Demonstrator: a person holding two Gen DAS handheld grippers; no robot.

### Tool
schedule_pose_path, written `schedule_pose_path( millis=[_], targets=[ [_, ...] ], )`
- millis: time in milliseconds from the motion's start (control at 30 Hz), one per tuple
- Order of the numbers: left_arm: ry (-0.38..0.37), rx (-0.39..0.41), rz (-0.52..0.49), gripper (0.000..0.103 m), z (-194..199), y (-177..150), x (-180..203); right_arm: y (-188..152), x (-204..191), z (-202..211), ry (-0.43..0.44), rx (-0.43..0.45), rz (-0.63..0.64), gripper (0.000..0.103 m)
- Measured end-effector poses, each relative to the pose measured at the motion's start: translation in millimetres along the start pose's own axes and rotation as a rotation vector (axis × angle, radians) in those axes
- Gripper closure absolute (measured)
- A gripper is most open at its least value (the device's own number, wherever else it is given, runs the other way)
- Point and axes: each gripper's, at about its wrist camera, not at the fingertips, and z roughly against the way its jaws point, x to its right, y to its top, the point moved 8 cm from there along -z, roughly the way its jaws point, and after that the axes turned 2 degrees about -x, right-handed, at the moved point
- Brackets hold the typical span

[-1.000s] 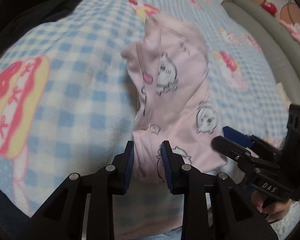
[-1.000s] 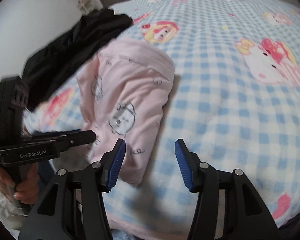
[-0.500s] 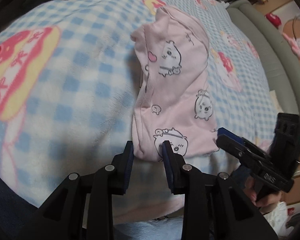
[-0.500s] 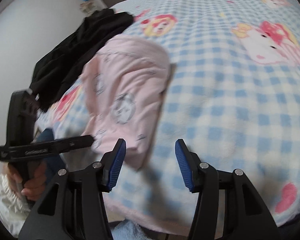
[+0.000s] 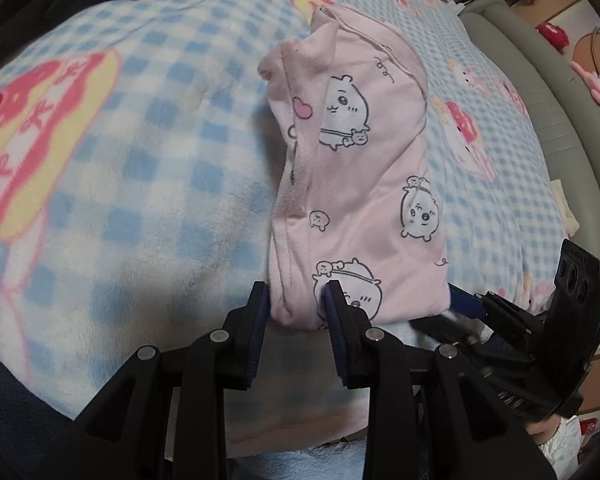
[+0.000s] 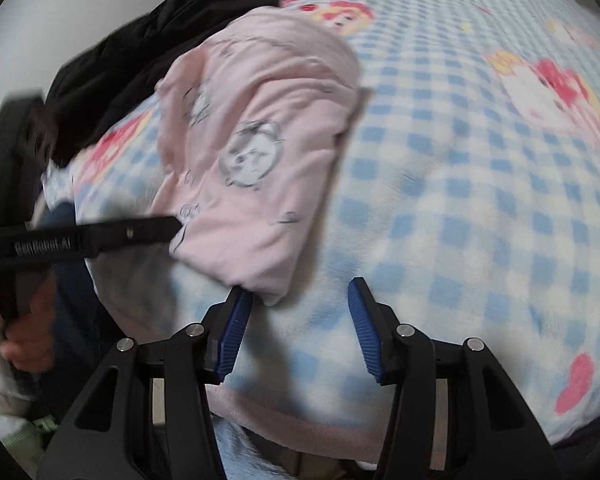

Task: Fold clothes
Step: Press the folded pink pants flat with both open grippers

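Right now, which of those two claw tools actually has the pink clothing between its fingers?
The left gripper: its opening jaws hold the pink garment's near corner between them. The right gripper stands open over the checked blanket.

The pink printed garment [image 5: 360,168] between my left gripper [image 5: 294,308] fingers is soft matt cloth, smooth, with a stitched seam. Under it, the blue-checked blanket [image 5: 140,184] is thick fleece, fuzzy and dull. Beyond the garment's far end, the black clothing [image 6: 148,52] is limp dark cloth. My right gripper [image 6: 296,320] has ribbed blue pads [image 6: 364,328] on matt black plastic, with shiny metal pins.
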Motion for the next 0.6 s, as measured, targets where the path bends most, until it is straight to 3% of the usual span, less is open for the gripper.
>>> schedule_pose_path(
  millis=[133,233,367,433,500,600],
  targets=[
    [0.010,0.000,-0.009,0.071,-1.9,-0.4,1.3,3.7,12.4,11.8,-0.022,0.052,-0.058,0.053],
    [0.041,0.005,-0.013,0.071,-3.4,1.4,1.8,-0.4,18.5,10.6,-0.062,0.034,-0.059,0.053],
    [0.020,0.011,0.031,0.071,3.3,2.4,-8.8,-6.7,25.2,14.4,-0.051,-0.007,-0.062,0.052],
    [0.006,0.018,0.042,0.073,7.0,1.0,-10.6,-5.1,20.2,24.1,-0.047,-0.016,0.010,0.051],
    [-0.077,-0.005,0.075,0.072,5.9,-3.1,-8.0,3.3,15.7,44.3,-0.077,0.027,0.105,0.049],
    [-0.175,-0.042,0.127,0.068,-1.1,-8.2,-3.5,20.0,15.8,61.3,0.006,0.087,0.057,0.044]
  ],
)
